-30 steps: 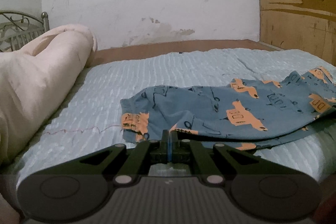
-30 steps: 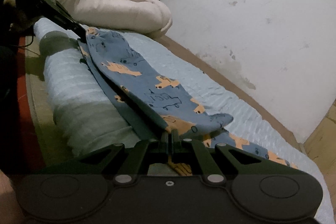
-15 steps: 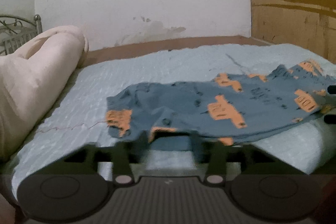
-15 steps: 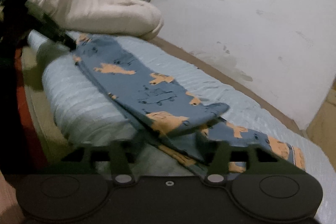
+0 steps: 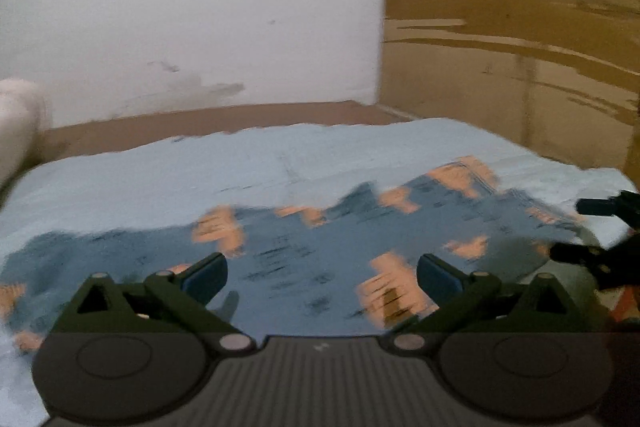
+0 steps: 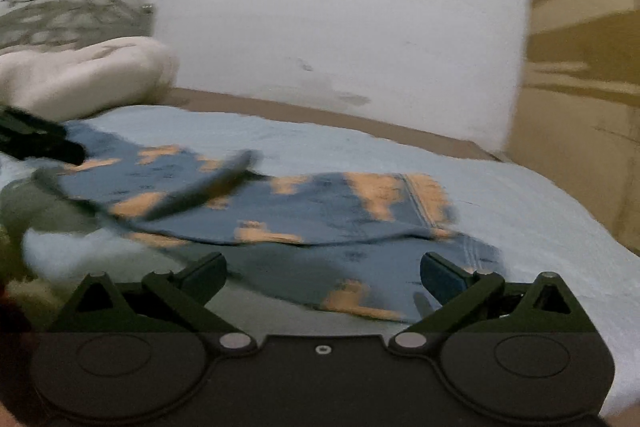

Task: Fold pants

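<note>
Now blue pants (image 5: pixel 304 251) on bed (image 5: pixel 160 179), left gripper (image 5: pixel 320 273) opening, right gripper (image 6: pixel 322 277) opening, both empty

Both views are fisheye cameras riding just behind their own tongs, looking forward and slightly down across the bed (image 5: pixel 280 155). The left wrist view sits low and close over the patterned pants (image 5: pixel 320 251), facing the white wall (image 5: pixel 200 7) and a brown board (image 5: pixel 512 27) at upper right; the right tongs (image 5: pixel 592 231) poke in at the right edge. The right wrist view faces the same wall (image 6: pixel 340 27) from farther right, with the pants (image 6: pixel 320 207) mid-frame and the left tongs (image 6: pixel 36 143) at left. Both frames are motion-blurred.
</note>
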Action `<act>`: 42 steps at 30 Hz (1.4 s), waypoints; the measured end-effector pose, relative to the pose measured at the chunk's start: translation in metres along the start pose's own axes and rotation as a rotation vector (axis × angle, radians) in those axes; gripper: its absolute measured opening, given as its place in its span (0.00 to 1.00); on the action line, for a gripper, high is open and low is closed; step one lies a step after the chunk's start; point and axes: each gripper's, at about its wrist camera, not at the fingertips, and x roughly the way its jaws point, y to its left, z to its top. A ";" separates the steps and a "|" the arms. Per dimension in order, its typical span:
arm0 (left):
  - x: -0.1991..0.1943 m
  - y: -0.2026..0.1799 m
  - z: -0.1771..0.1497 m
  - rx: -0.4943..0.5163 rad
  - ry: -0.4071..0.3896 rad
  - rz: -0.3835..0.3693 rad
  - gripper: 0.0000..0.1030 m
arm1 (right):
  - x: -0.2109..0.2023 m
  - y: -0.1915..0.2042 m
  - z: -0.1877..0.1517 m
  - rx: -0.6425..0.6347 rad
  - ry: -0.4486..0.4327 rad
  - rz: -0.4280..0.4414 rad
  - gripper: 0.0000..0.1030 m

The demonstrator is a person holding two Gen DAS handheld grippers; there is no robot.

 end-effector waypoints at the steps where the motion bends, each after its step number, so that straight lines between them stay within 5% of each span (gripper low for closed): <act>1: 0.007 -0.011 0.004 0.013 -0.003 -0.022 0.99 | 0.003 -0.015 0.001 0.020 0.011 -0.028 0.99; 7: 0.044 -0.068 0.014 0.138 0.026 -0.102 0.99 | 0.047 -0.116 0.009 0.208 0.148 -0.051 0.99; 10: 0.059 -0.085 0.012 0.182 0.056 -0.118 0.99 | 0.071 -0.158 0.010 0.340 0.206 -0.009 0.90; 13: 0.066 -0.092 0.008 0.203 0.080 -0.139 0.99 | 0.092 -0.181 0.009 0.409 0.242 0.049 0.71; 17: 0.070 -0.095 0.006 0.208 0.107 -0.148 0.99 | 0.109 -0.190 0.006 0.448 0.284 0.122 0.29; 18: 0.069 -0.095 0.005 0.206 0.108 -0.149 0.99 | 0.109 -0.189 0.006 0.451 0.282 0.143 0.25; 21: 0.067 -0.093 0.005 0.206 0.112 -0.142 0.99 | 0.106 -0.185 0.011 0.390 0.273 0.095 0.07; 29: 0.061 -0.086 0.007 0.201 0.106 -0.148 0.99 | 0.109 -0.175 0.017 0.299 0.277 0.040 0.07; 31: 0.061 -0.087 0.007 0.210 0.098 -0.157 0.99 | 0.110 -0.173 0.016 0.275 0.266 0.029 0.16; 33: 0.062 -0.089 0.007 0.223 0.096 -0.166 0.99 | 0.106 -0.174 0.019 0.276 0.234 0.029 0.40; 36: 0.068 -0.095 0.008 0.253 0.107 -0.173 0.99 | 0.099 -0.177 0.030 0.334 0.167 0.109 0.58; 39: 0.076 -0.102 0.009 0.285 0.139 -0.158 0.98 | 0.109 -0.173 0.038 0.384 0.174 0.225 0.64; 42: 0.082 -0.103 0.008 0.288 0.175 -0.157 0.88 | 0.128 -0.166 0.040 0.409 0.229 0.254 0.63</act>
